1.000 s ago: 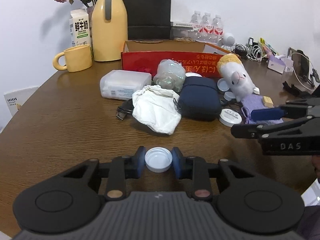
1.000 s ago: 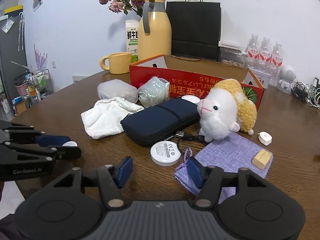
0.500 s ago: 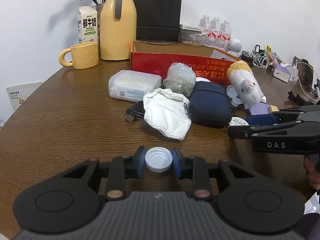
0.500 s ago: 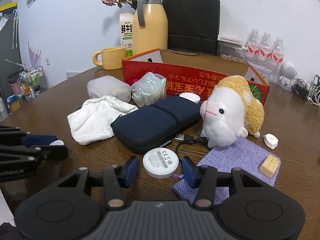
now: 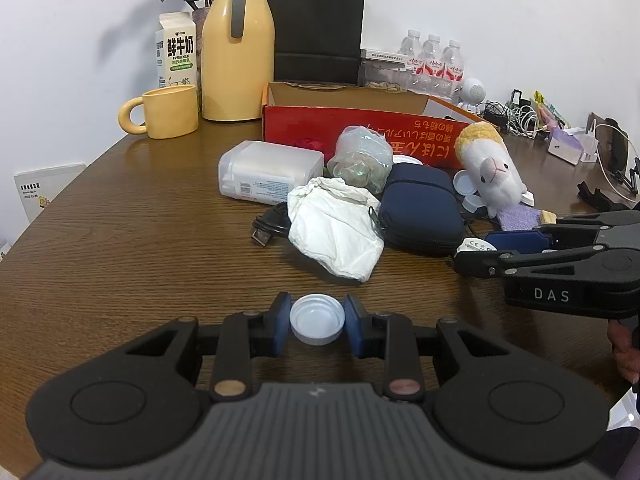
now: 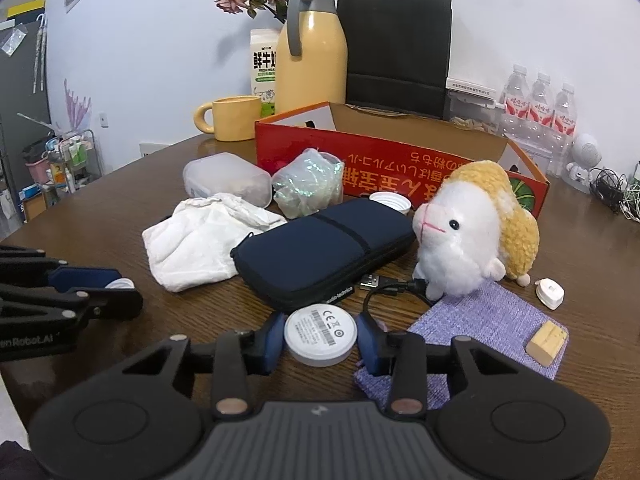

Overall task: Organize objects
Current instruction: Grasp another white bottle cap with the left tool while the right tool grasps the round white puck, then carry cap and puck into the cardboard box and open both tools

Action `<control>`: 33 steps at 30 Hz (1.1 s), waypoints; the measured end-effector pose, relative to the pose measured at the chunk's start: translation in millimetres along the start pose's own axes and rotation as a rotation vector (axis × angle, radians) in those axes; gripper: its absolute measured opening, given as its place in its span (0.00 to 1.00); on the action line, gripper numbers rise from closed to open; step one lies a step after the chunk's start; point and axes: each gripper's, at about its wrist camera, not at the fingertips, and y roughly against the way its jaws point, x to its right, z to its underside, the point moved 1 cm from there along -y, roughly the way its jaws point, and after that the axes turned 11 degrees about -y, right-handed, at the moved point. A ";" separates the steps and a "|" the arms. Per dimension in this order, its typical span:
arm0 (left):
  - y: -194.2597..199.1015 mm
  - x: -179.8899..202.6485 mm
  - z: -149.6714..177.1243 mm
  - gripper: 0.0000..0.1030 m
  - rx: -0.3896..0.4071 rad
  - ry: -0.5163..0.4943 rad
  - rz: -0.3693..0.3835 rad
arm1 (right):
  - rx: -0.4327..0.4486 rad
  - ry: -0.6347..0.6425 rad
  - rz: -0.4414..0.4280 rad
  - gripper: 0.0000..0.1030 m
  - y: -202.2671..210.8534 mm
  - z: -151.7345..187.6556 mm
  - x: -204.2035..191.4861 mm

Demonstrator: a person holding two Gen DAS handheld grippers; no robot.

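**Spotter:** Tongs first; your left tongs (image 5: pixel 317 323) are clamped on the white bottle cap (image 5: pixel 317 324), low in the centre of the left wrist view, open side up, just above the table (image 5: pixel 120 240); your right tongs (image 6: pixel 320 338) are closing around the white round puck (image 6: pixel 320 336), low centre of the right wrist view, which sits between the pads while the left pad looks at its rim and the right pad looks a hair off.

**Operator:** How will the puck behave when you lift it?

**Spotter:** You should expect it to be light and rigid, with a smooth plastic rim that could slip; so keep the pads on opposite sides of the rim, across its widest line, and squeeze evenly; too far toward the near or far edge and it may squirt out.

**Operator:** Anything crowding it?

**Spotter:** Yes; the dark blue pouch (image 6: pixel 324 248) lies just above it in the frame, a black cable (image 6: pixel 394 286) loops to its upper right, and the purple cloth (image 6: pixel 492 324) sits to the right under your right finger; you will want to lift straight up so nothing drags; the red cardboard box (image 6: pixel 400 160) in the upper middle looks the likely place for both pieces, though that is my guess.
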 end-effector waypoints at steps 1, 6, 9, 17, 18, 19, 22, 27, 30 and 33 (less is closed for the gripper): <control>0.1 0.0 -0.3 0.29 0.000 0.000 0.000 | 0.003 -0.001 0.000 0.37 0.9 0.3 -0.2; 3.3 0.4 -2.0 0.28 0.016 0.001 -0.004 | 0.027 -0.009 -0.002 0.37 7.9 0.0 1.8; 7.4 1.0 -4.8 0.28 0.031 -0.002 -0.007 | 0.043 -0.010 -0.007 0.37 12.5 -0.8 2.5; 16.5 -2.8 -28.2 0.28 0.109 -0.012 -0.017 | 0.119 0.000 -0.016 0.37 28.7 -13.2 3.2; 16.6 -3.2 -33.9 0.28 0.123 -0.015 -0.017 | 0.132 0.005 -0.018 0.37 30.1 -16.3 3.3; 16.6 -3.8 -38.7 0.28 0.136 -0.017 -0.017 | 0.143 0.009 -0.021 0.37 31.0 -19.7 3.4; 14.4 -6.2 -56.1 0.28 0.178 -0.016 -0.026 | 0.177 0.023 -0.015 0.37 31.0 -31.4 4.2; 6.5 -12.8 -90.1 0.28 0.244 -0.007 -0.040 | 0.236 0.027 -0.001 0.37 27.6 -58.4 9.5; -3.1 -17.2 -109.2 0.28 0.272 0.002 -0.049 | 0.264 0.010 0.005 0.37 22.0 -76.6 16.2; -14.9 -18.8 -129.8 0.28 0.282 -0.001 -0.048 | 0.279 -0.004 0.007 0.37 12.5 -96.4 24.2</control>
